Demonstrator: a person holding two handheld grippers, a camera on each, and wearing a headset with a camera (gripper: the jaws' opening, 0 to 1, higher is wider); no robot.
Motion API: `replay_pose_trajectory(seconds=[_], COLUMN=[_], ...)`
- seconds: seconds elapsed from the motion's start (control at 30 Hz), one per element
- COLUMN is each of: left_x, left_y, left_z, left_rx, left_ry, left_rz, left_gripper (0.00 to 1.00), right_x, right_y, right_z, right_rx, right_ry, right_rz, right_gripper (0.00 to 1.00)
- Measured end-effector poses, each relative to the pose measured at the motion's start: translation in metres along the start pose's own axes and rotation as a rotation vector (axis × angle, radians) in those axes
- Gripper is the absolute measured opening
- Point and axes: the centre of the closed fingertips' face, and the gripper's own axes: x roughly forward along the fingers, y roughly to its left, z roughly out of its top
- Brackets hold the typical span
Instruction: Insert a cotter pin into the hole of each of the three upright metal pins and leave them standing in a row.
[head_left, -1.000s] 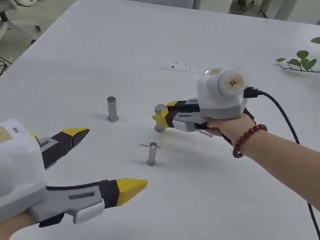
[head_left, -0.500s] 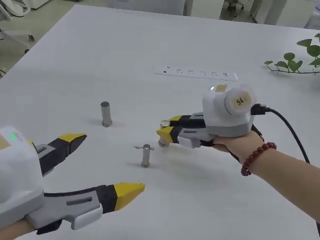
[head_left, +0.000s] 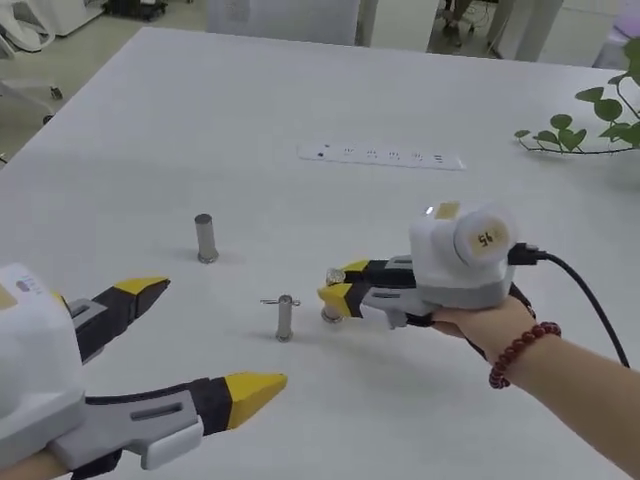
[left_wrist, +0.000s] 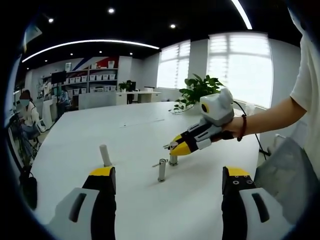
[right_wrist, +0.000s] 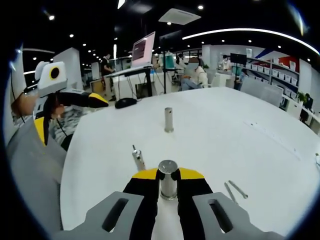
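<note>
Right gripper (right_wrist: 168, 174) clasps upright pin (right_wrist: 168, 184); short, silvery, flat-topped.

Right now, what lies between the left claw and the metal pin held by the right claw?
An upright metal pin carrying a cotter pin, clear in the head view.

An open office with desks (right_wrist: 131, 71), monitor (right_wrist: 142, 49), shelves (left_wrist: 85, 80).

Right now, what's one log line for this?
left claw open, hovering | right claw shut on metal pin | middle pin has cotter pin through it | far pin bare
</note>
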Motion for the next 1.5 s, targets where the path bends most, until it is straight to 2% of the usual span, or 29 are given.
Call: replay_pose_trajectory(seconds=[0.47, 0.87, 1.3, 1.43, 1.5], left_x=[-0.003, -0.004, -0.003, -0.003, -0.003], left_y=[-0.004, -0.006, -0.008, -0.008, -0.008], left_z=[0.003, 0.002, 0.001, 0.000, 0.001], left_rx=[0.009, 0.005, 0.009, 0.012, 0.013], left_ry=[0.001, 0.003, 0.008, 0.011, 0.005], left_rz=[-0.005, -0.004, -0.015, -0.017, -0.018], left_gripper=[0.87, 0.87, 0.86, 0.86, 0.86], right_x=[-0.011, -0.013, -0.015, -0.014, -0.014], right_y=[0.001, 0.001, 0.002, 0.001, 0.001], right_z=[-0.014, -0.025, -0.025, -0.025, -0.025], right_rx=[0.013, 0.027, 0.031, 0.048, 0.093], right_ry=[0.005, 0.016, -0.008, -0.018, -0.029], right_rz=[-0.022, -0.034, -0.048, -0.051, -0.050], right_gripper=[0.13, 0.13, 0.14, 0.14, 0.15])
